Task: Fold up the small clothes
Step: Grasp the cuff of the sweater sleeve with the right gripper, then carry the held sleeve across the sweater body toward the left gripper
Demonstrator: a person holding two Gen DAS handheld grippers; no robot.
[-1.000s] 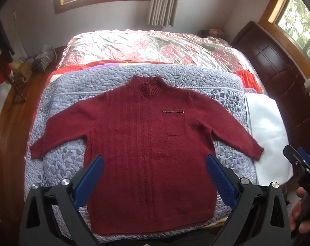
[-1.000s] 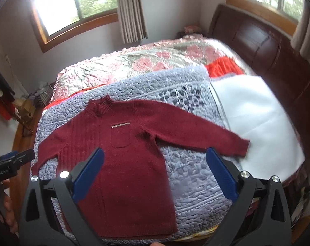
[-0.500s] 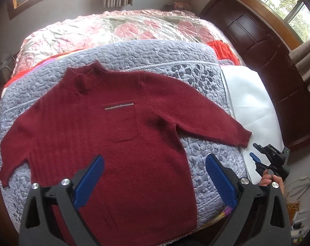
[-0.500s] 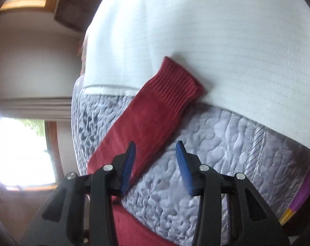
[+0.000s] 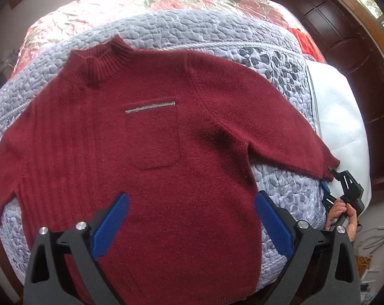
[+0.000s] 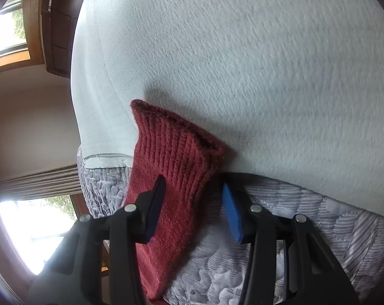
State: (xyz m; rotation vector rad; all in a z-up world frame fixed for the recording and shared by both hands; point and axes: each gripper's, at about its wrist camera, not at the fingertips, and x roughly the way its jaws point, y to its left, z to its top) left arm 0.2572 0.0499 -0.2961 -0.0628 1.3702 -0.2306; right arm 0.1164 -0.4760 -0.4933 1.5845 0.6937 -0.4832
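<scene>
On the near half of the bed, the dark red knit sweater (image 5: pixel 166 152) lies front-up and flat on a grey quilted coverlet (image 5: pixel 204 33), collar toward the far side, both sleeves spread outward. The right sleeve cuff (image 6: pixel 176 147) rests at the seam where the coverlet meets a white pad (image 6: pixel 242 63). The right gripper (image 6: pixel 192 193) straddles this cuff: one finger lies over the ribbed knit, the other beside its right edge, with a gap between them, so the fingers are not yet pinching. The left gripper (image 5: pixel 192 218) hovers over the lower body of the sweater with fingers spread wide, holding nothing.

Judged step: grasp the cuff for the sleeve fold. Procedure:
1. Seat both cuff layers fully between the pads before closing.
2. Avoid catching the coverlet underneath.
3. Lift only slightly, then carry the sleeve left across the chest.
</scene>
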